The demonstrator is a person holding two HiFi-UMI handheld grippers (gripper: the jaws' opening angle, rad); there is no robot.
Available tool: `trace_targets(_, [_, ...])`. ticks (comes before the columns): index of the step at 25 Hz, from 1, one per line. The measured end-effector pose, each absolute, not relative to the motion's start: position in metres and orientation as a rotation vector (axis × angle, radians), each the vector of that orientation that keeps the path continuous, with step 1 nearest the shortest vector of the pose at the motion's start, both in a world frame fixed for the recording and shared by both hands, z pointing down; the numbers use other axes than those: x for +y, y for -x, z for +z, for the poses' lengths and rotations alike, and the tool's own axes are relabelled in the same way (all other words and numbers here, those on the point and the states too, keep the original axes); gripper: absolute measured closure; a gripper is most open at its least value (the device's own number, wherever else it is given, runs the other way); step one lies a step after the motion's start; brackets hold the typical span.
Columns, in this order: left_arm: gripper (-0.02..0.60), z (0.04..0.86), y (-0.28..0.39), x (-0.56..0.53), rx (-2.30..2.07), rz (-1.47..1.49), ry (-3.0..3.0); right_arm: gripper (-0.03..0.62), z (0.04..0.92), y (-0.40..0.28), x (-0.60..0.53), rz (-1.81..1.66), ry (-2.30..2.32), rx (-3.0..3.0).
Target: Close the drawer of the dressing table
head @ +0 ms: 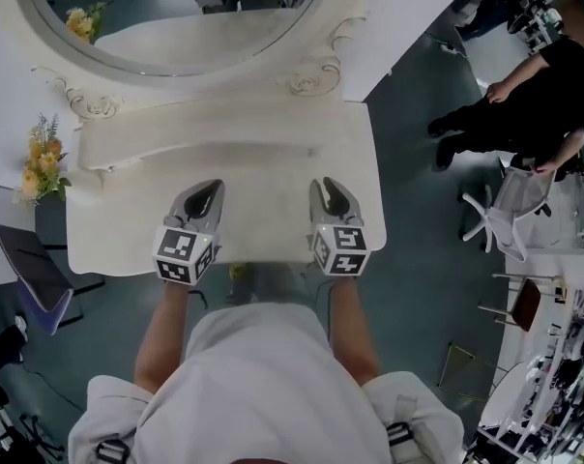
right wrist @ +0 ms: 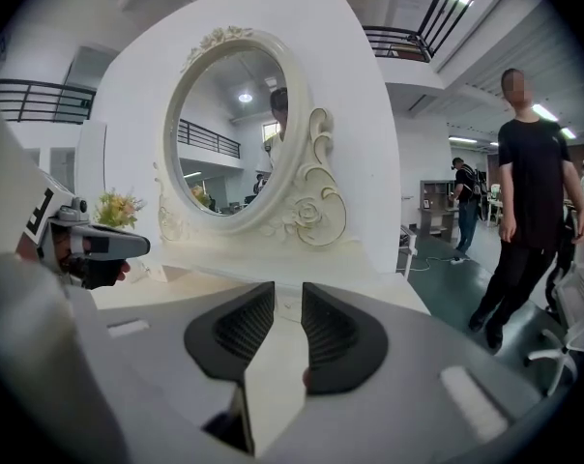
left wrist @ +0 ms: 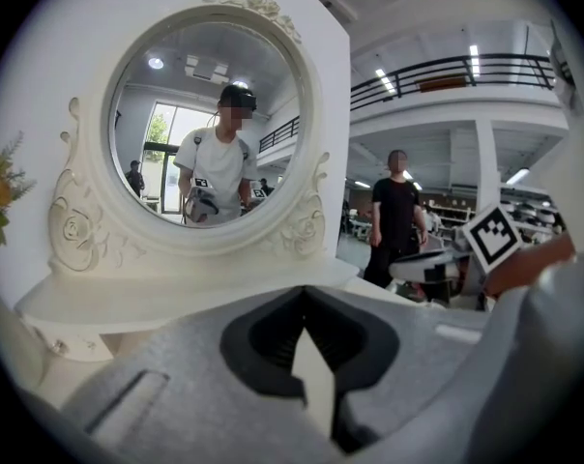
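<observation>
Left gripper (head: 205, 189), jaws together, hung empty over the dressing table (head: 253, 158); right gripper (head: 331, 189) beside it, jaws narrowly apart

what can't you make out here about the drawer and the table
Drawer: in no view. In the head view the tabletop and the person's torso cover the table's front; both gripper views look over the top.
Mirror: upper part cut off by the head view's top edge.
</observation>
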State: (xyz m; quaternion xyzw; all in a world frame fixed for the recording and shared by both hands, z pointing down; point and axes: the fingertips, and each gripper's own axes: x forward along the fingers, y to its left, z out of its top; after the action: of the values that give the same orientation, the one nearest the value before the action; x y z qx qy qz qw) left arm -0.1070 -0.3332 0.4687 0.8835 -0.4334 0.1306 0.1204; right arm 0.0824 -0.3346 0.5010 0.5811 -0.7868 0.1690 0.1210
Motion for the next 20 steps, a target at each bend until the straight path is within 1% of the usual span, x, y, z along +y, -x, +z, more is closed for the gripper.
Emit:
trace_targets(2, [0.581, 0.461, 0.111, -0.331, -1.274, 0.366, -2.591, 0.507, 0.493, -0.081, -0.329, 0.482, -1.711, -2.301])
trace_targets(4, [0.581, 0.452, 0.113, -0.329, -1.279, 0.353, -2.606, 0.528, 0.484, -0.081, -0.324, 0.466, -1.723, -2.304])
trace_targets(17, [0.581, 0.41, 0.128, -0.307, -1.311, 0.277, -2.673, 0.591, 0.44, -0.078, -0.292, 0.371, -1.788, -2.335])
trace_targets(20, [0.581, 0.401, 0.13, -0.304, -1.315, 0.256, -2.69, 0.591, 0.433, -0.079, -0.286, 0.356, -1.797, -2.337])
